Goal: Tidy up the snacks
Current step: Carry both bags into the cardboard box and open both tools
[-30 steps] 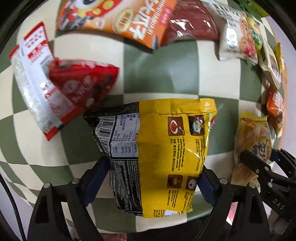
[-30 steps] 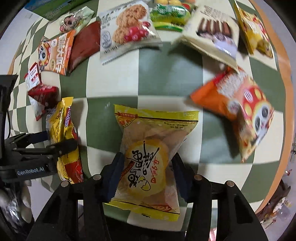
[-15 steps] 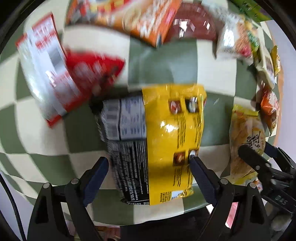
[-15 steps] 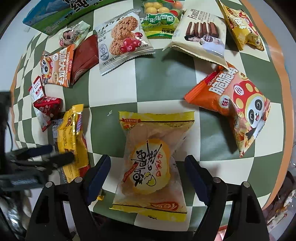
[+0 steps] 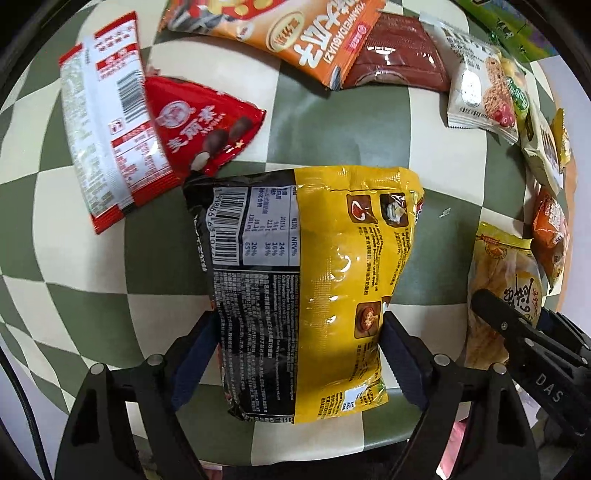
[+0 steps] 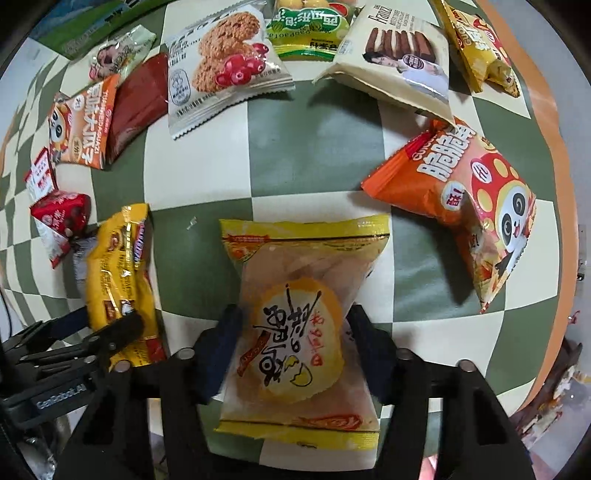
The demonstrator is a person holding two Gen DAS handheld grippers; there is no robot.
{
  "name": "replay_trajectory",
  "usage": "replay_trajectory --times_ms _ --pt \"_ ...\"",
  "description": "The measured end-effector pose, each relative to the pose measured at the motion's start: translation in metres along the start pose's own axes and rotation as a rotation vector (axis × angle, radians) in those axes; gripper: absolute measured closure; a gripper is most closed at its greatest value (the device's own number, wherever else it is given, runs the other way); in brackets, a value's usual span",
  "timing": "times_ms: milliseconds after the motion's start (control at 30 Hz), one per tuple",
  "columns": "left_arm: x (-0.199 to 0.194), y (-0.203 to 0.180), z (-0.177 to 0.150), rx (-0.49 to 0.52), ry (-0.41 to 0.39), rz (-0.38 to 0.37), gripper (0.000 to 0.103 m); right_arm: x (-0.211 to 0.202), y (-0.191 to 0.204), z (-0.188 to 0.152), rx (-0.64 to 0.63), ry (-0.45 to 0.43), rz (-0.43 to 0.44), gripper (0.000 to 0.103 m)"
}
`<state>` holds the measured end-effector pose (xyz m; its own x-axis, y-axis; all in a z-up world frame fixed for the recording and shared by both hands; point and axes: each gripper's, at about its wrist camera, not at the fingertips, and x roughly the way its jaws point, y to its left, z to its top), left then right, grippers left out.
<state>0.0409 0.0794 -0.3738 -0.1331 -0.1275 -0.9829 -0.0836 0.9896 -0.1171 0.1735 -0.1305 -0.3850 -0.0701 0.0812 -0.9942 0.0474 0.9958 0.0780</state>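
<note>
A yellow and black snack bag (image 5: 332,258) lies on the checkered cloth (image 5: 351,122). My left gripper (image 5: 297,339) points down over it, its jaws closing, and both pads pinch the bag's lower sides. A clear and yellow egg cake packet (image 6: 303,266) sits between the fingers of my right gripper (image 6: 295,332). Those jaws are closing too, and the pads squeeze the packet's waist. Each gripper also shows in the other's view: the left gripper (image 6: 110,328) on its bag (image 6: 118,266), the right gripper (image 5: 517,325) on its packet (image 5: 506,266).
Several snack packs ring the cloth: a red packet (image 5: 207,125), a white and red packet (image 5: 99,122), an orange bag (image 5: 295,33), an oat cookie packet (image 6: 221,74), a cream wafer packet (image 6: 399,62) and an orange panda bag (image 6: 472,199). The table's orange edge (image 6: 554,110) runs along the right.
Both grippers stood wider half a second ago, pads off their packs, and have closed in on them again. The left gripper has shifted across the cloth.
</note>
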Motion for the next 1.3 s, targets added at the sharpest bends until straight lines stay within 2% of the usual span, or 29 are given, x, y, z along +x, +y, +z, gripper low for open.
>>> replay_trajectory --times_ms 133,267,433,600,800,867,933,1067,1167,1300 --pt "-0.011 0.003 -0.015 -0.008 -0.027 0.002 0.018 -0.008 0.001 -0.009 -0.003 -0.040 0.013 0.058" --pt "-0.026 0.005 -0.027 0.010 -0.063 0.016 0.018 -0.025 -0.014 -0.014 0.012 -0.065 0.037 0.062" --pt "-0.070 0.012 -0.044 0.044 -0.137 0.007 0.018 -0.050 -0.021 -0.025 0.036 -0.144 0.073 0.064" --pt "-0.122 0.011 -0.054 0.069 -0.218 -0.045 0.018 -0.092 -0.032 -0.031 0.080 -0.233 0.144 0.065" --pt "-0.195 0.005 -0.042 0.122 -0.312 -0.109 0.018 -0.160 -0.026 -0.028 0.105 -0.370 0.230 0.065" --pt "-0.218 -0.006 -0.026 0.138 -0.330 -0.136 0.018 -0.186 -0.021 -0.019 0.102 -0.422 0.256 0.065" --pt "-0.223 -0.019 0.004 0.147 -0.344 -0.146 0.018 -0.205 -0.019 -0.005 0.092 -0.468 0.279 0.065" --pt "-0.255 -0.043 0.055 0.166 -0.390 -0.134 0.018 -0.240 -0.008 0.045 0.059 -0.540 0.310 0.065" --pt "-0.274 -0.058 0.107 0.157 -0.399 -0.110 0.018 -0.260 -0.008 0.094 0.029 -0.568 0.314 0.065" --pt "-0.285 -0.069 0.182 0.119 -0.365 -0.124 0.018 -0.267 -0.005 0.169 -0.007 -0.564 0.303 0.065"
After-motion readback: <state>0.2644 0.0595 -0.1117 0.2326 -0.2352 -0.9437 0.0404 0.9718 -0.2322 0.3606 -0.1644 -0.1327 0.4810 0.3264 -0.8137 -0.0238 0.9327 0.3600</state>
